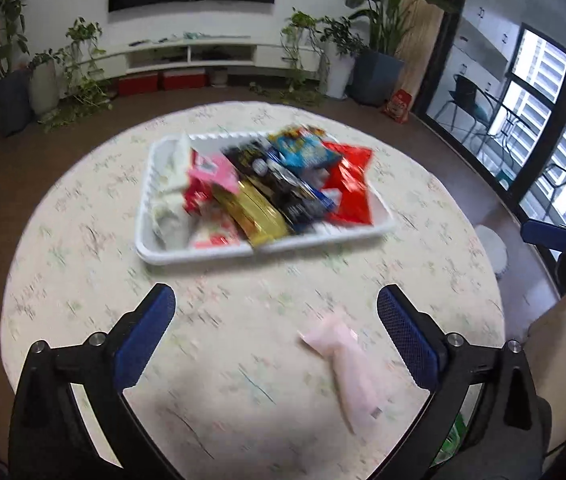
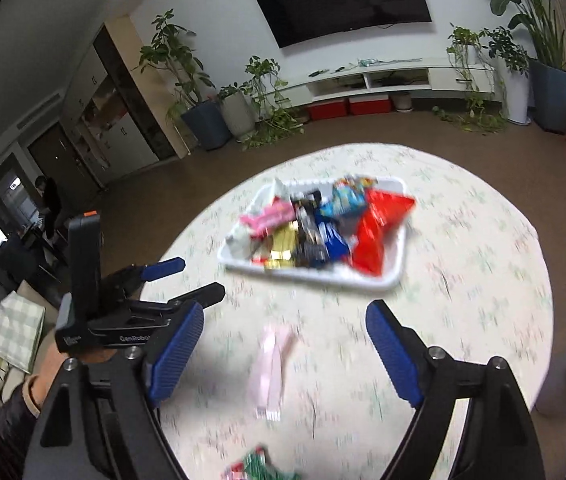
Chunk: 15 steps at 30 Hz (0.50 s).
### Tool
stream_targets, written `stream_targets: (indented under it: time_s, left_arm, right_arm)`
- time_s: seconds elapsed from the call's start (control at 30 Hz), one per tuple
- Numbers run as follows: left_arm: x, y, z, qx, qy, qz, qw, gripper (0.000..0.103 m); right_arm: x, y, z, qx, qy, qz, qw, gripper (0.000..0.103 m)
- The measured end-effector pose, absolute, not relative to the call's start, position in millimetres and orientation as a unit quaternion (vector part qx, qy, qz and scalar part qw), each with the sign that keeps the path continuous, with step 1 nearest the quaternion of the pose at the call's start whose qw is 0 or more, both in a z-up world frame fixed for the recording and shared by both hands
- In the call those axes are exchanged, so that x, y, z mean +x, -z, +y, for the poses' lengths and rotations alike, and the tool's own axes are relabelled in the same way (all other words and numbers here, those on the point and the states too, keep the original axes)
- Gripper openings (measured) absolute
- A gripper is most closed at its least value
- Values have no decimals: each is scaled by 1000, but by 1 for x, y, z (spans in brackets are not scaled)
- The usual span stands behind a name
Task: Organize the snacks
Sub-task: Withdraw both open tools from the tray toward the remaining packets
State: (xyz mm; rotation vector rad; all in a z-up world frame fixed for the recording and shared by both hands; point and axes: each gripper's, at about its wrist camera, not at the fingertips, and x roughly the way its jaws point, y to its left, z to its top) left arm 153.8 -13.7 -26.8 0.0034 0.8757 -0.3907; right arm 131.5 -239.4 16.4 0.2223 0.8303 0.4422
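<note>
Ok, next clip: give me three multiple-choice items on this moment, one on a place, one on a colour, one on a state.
1. Where does the pale pink packet lie?
A. in the white tray
B. on the tablecloth, nearer the camera than the tray
C. on the floor

2. What colour is the large bag at the right end of the white tray?
A. red
B. green
C. purple

3. How does the left gripper stand?
A. shut on the packet
B. shut, empty
C. open, nothing between its pads

Answers:
1 B: the packet rests on the floral tablecloth, apart from the tray.
2 A: the red bag lies against the tray's right wall.
3 C: the blue pads stand wide apart over bare cloth.
</note>
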Motion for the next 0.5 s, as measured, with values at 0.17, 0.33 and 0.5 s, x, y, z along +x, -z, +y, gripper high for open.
stream_targets:
  time_s: [0.17, 0.33, 0.5]
  left_arm:
    - [127, 57, -57, 59, 175, 463, 867, 102]
    - [121, 81, -88, 104, 142, 471, 865, 102]
    - [128, 92, -91, 104, 134, 478, 862, 100]
  right_arm:
    - [100, -7, -250, 117, -206, 403, 884, 86]
    - [75, -4, -248, 106, -214, 398, 886, 86]
    - [62, 0, -253, 93, -215, 396, 888, 86]
